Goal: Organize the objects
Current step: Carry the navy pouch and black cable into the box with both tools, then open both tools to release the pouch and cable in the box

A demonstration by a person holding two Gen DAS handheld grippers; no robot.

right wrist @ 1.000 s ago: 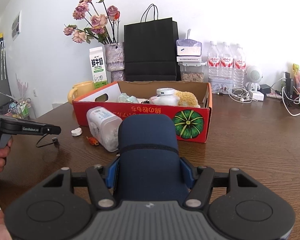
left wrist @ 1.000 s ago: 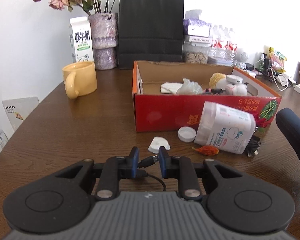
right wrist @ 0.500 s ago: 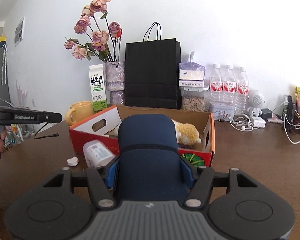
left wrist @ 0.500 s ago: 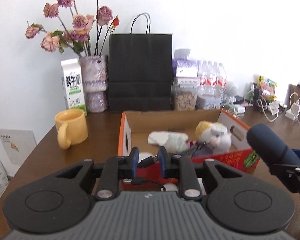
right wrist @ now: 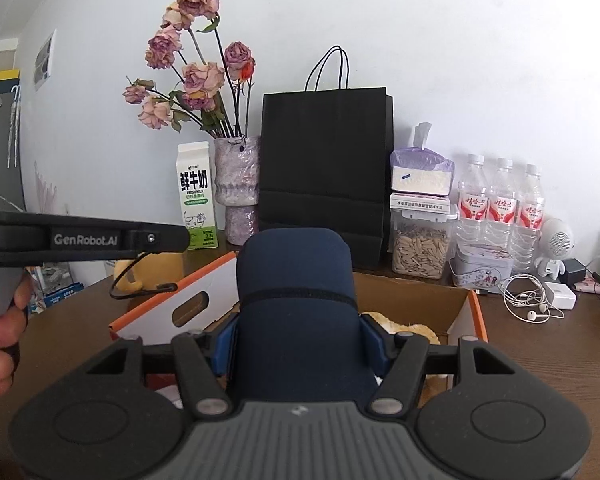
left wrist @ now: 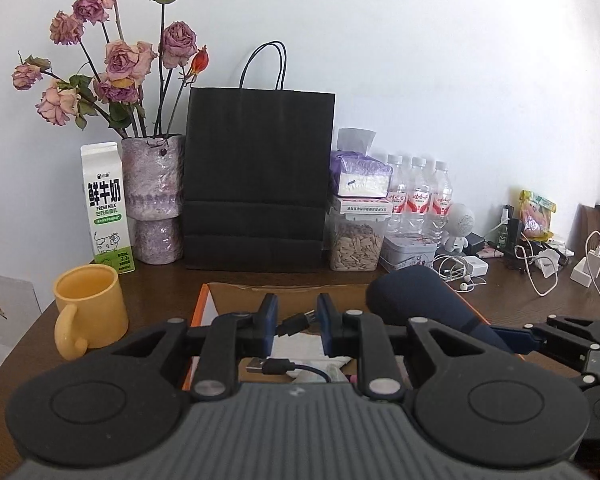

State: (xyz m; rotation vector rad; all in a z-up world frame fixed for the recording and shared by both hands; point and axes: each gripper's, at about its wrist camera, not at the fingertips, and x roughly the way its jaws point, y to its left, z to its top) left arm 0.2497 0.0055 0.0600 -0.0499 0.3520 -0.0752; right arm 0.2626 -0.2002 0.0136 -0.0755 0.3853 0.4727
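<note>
The left gripper [left wrist: 293,319] is pinching a cable [left wrist: 296,322]; the right gripper [right wrist: 300,345] is clamping a case [right wrist: 296,280] above the box [right wrist: 466,308]. Risk: the cable's loose plug, dangling at 6 o'clock, snagging the box rim.

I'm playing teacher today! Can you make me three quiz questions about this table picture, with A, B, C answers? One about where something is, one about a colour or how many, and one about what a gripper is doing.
1. Where is the milk carton?
A. Inside the cardboard box
B. Left of the flower vase
C. On top of the black paper bag

2. How many water bottles stand in a row?
A. Three
B. One
C. Six

3. What is the right hand-held gripper doing?
A. Hanging open and empty
B. Gripping the yellow mug
C. Gripping a dark blue padded case

Answers:
1. B, it stands beside the vase by the wall.
2. A, three white caps show.
3. C, both blue pads press the case.
</note>
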